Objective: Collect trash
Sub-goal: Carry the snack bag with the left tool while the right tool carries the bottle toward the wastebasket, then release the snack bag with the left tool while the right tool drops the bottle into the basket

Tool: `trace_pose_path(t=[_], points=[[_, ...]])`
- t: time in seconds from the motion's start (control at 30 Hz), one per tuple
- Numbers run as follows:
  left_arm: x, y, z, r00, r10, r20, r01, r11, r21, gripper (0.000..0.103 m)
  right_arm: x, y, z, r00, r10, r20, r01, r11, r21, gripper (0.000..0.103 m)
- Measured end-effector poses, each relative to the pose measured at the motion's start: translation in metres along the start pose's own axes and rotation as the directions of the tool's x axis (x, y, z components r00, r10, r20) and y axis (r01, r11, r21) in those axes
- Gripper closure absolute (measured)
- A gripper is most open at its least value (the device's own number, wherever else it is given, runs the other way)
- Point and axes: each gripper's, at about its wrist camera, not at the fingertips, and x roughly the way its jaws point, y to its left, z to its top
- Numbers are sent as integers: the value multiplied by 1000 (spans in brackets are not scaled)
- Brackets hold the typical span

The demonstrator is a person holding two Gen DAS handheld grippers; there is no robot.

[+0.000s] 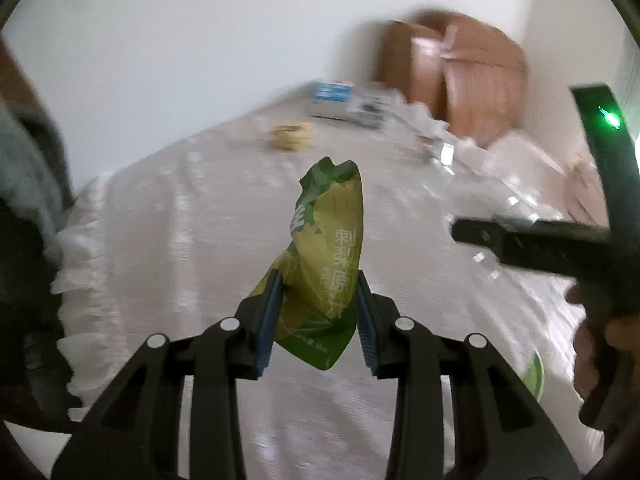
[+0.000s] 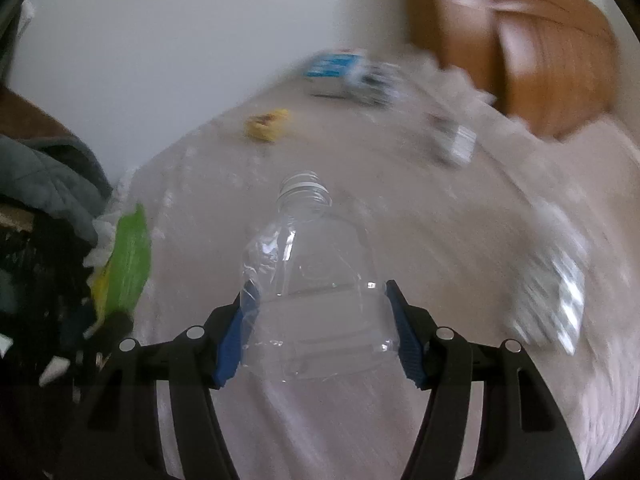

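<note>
My left gripper [image 1: 318, 280] is shut on a crumpled green juice pouch [image 1: 326, 248] with Chinese print and holds it above the white table [image 1: 168, 264]. My right gripper [image 2: 318, 286] is shut on a clear, capless plastic bottle [image 2: 312, 276], neck pointing away, above the same table [image 2: 460, 380]. The right gripper also shows at the right of the left wrist view [image 1: 520, 244]. The green pouch shows at the left edge of the right wrist view [image 2: 128, 260].
A yellow crumpled wrapper [image 2: 267, 123] [image 1: 289, 136] lies farther back. A blue-and-white box [image 2: 340, 74] [image 1: 340, 100] sits at the far edge. Clear plastic wrappers [image 2: 552, 280] lie at the right. A brown cardboard box [image 2: 516, 40] stands behind. Grey cloth [image 2: 44, 176] is at left.
</note>
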Motion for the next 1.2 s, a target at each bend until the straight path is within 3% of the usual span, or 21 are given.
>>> trace_pose_path(t=[0.33,0.57,0.7,0.83,0.93,1.1,1.2], points=[[-8,-111,-13,989,-143,-29,146,974,174,68,-79,-112,-93,990,-136,41,122,963,240,39],[-18,-193,-21,971,-233,-58,239,910,339,68,-117,-168,-135,975,-210,75,170,916,363,39],[-25,-244,-27,948,-307,-90,314,842,439,68,-148,-197,-167,951,-299,78,240,874,421,39],[-29,-300,-42,915,-375,-148,391,738,550,68,-178,-226,-201,918,-391,70,307,811,498,39],[-27,-342,-56,874,-425,-235,477,659,581,68,-191,-244,-219,901,-429,61,329,770,546,39],[-22,-401,-81,825,-455,-336,557,554,619,68,-215,-275,-255,881,-472,35,352,703,617,39],[-17,-425,-92,811,-452,-371,577,512,636,68,-223,-291,-269,873,-487,18,364,677,640,39]])
